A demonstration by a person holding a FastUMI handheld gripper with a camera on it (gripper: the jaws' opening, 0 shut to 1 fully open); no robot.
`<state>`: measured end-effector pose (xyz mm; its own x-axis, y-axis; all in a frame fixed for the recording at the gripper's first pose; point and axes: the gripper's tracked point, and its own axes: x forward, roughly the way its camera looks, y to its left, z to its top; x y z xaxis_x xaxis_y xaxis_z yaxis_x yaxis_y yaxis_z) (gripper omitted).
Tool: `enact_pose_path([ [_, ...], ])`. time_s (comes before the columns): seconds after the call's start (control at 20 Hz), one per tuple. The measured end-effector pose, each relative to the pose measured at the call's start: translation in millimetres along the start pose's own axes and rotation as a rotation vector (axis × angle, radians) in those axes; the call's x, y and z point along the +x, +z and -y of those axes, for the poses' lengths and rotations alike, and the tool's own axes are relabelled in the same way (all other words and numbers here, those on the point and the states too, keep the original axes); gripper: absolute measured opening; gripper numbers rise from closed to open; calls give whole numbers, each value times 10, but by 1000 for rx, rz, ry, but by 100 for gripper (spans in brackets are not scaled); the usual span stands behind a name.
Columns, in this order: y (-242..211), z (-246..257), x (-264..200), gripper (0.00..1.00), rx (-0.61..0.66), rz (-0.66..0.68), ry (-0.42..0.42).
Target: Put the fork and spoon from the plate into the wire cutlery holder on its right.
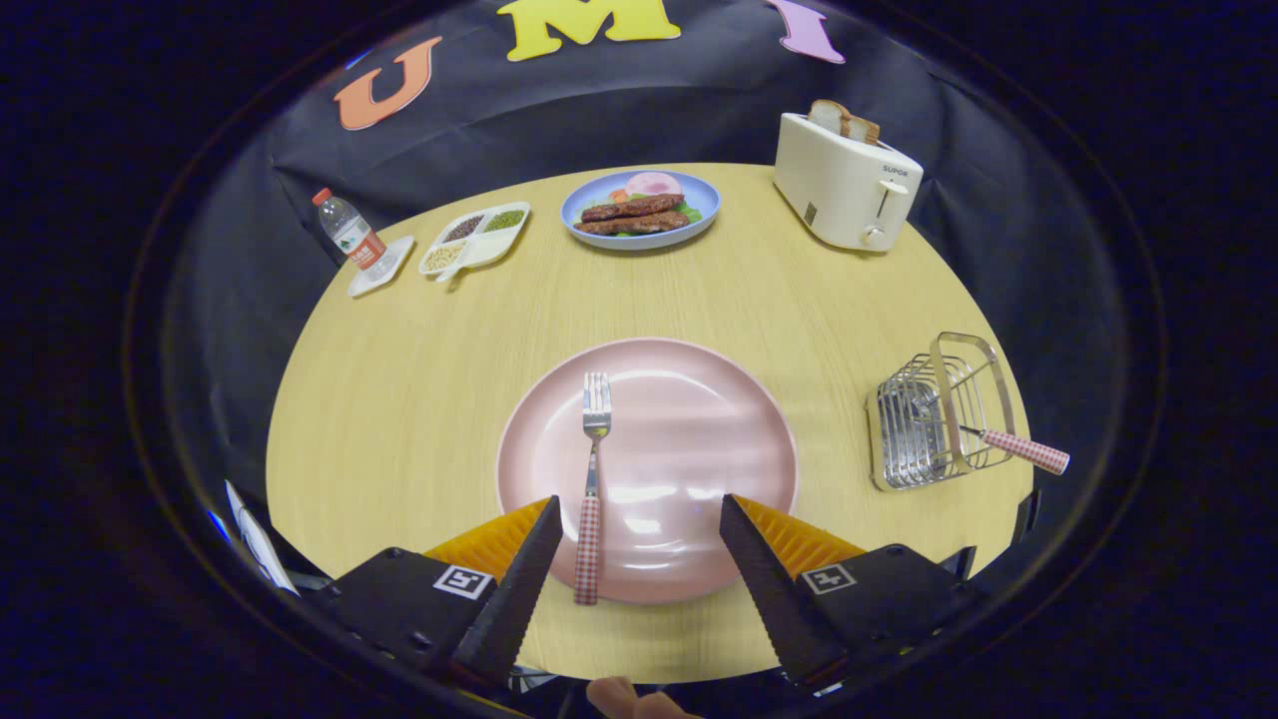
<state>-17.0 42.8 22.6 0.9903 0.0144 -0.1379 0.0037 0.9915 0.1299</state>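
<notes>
The gripper point(639, 519) has its two black pointed fingers point(524, 579) spread wide apart and grasps nothing. The fingers hover above the near part of a round pink plate point(699, 399), which lies on the round pale wooden table point(419, 379) close to its near edge. A metal fork with a red-and-white checked handle point(592, 479) lies on the left half of the plate, prongs pointing to the far side. Its handle reaches over the near rim of the plate and lies just beside the inner side of the left finger, between the two fingers.

Near the right edge of the table stands the silver wire cutlery holder point(924, 414). A utensil with the same checked handle point(1018, 449) is already inside it, its handle leaning out to the right; I cannot tell surely that it is the spoon.

At the far edge are a blue plate with sausages and ham point(640, 208), a cream toaster with bread slices point(845, 180), a white divided tray with beans point(475, 238) and a small plastic water bottle point(349, 232) on a white square coaster.
</notes>
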Motion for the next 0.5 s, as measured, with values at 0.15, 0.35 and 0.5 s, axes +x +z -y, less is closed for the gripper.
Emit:
enact_pose_path([
  [0.15, -99, -111, 110, 84, -8, -3, -7],
  [0.35, -130, -171, 212, 73, -66, 49, -48],
  [0.5, -98, -176, 241, 47, -128, 111, -86],
])
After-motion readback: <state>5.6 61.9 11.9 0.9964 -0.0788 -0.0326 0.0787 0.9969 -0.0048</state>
